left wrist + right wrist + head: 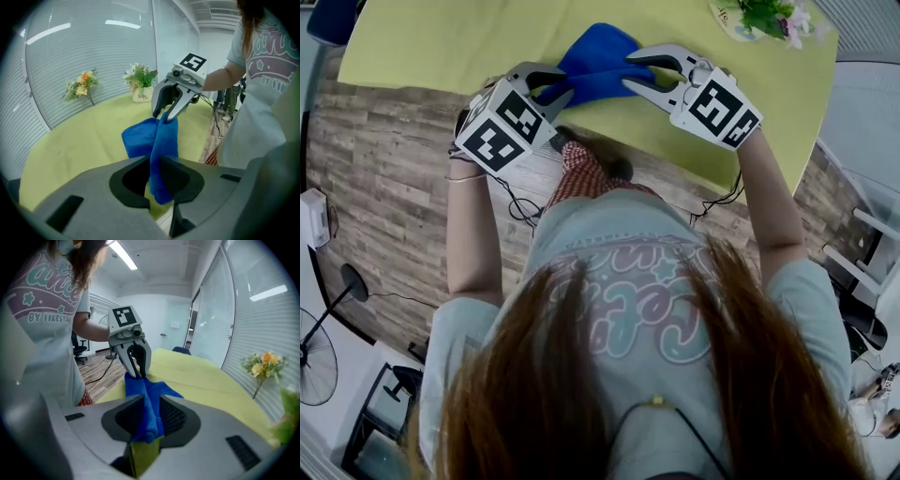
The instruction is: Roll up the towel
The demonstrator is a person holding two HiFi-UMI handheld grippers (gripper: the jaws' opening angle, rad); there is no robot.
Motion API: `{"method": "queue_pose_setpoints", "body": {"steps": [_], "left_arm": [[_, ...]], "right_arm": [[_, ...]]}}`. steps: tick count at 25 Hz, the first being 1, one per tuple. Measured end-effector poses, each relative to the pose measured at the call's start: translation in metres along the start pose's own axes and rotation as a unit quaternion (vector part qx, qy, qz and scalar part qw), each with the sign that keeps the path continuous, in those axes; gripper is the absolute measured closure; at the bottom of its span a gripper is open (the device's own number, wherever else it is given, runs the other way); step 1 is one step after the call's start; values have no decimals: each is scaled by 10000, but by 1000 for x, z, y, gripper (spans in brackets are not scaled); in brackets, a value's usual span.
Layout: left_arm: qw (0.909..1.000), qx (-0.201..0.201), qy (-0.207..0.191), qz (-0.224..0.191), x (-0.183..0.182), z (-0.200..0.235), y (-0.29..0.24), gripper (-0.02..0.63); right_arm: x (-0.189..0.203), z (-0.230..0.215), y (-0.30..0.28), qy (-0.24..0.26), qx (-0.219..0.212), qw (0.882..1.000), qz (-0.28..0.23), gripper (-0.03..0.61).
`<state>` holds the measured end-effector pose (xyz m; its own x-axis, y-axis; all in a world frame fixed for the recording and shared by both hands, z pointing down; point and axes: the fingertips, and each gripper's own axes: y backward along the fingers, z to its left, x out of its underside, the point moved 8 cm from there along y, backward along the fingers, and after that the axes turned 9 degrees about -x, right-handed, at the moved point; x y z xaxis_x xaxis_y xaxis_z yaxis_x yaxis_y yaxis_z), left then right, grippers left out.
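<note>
A blue towel (598, 64) is stretched in a bunched strip just above the near edge of the yellow-green table (431, 42). My left gripper (560, 95) is shut on the towel's left end and my right gripper (636, 75) is shut on its right end. In the left gripper view the towel (163, 140) runs from between my jaws up to the right gripper (165, 115) facing it. The right gripper view mirrors this: the towel (146, 401) is pinched between the jaws and reaches to the left gripper (138, 374). A loose fold of the towel rests on the table behind.
A vase of flowers (766, 17) stands at the table's far right, and a second bunch of flowers (82, 84) shows by the blinds. Below the table edge are wood floor (384, 178), cables and a fan (317, 361). The person's body is close behind both grippers.
</note>
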<state>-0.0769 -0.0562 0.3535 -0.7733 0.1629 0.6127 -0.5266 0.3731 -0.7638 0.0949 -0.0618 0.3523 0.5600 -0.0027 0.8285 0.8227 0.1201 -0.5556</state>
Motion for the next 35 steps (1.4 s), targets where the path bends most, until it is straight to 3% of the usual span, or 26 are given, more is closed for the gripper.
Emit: {"method": "queue_pose_setpoints", "body": {"steps": [2,4,8,14,20,25,30,35], "left_arm": [[10000,-78,-10,19,0,3,-1,548],[9999,-116,-50,53,-1,4,-1,548],[9998,-164,-92,56,-1,2,-2,551],[9995,-284,-118,-44,1,0,-2,551],[9952,-756,158,-597,0,-2,22,549],[9886,-1094,-186,-1014,-14,-21,32,549],[9906,-955,-802,-561,-14,-47,5,549],[9908,-1100,-671,-424,-7,-47,-7,549]], "right_arm": [[-8,4,5,223,206,9994,-144,468],[-12,12,3,403,140,9990,-130,448],[-8,21,-13,858,0,9956,373,428],[-4,23,-20,888,-54,9947,523,443],[-1,26,-22,846,-160,9945,605,449],[0,25,-22,775,-134,9953,568,449],[-2,26,-23,763,-101,9954,563,449],[-1,25,-24,564,-98,9969,539,449]]}}
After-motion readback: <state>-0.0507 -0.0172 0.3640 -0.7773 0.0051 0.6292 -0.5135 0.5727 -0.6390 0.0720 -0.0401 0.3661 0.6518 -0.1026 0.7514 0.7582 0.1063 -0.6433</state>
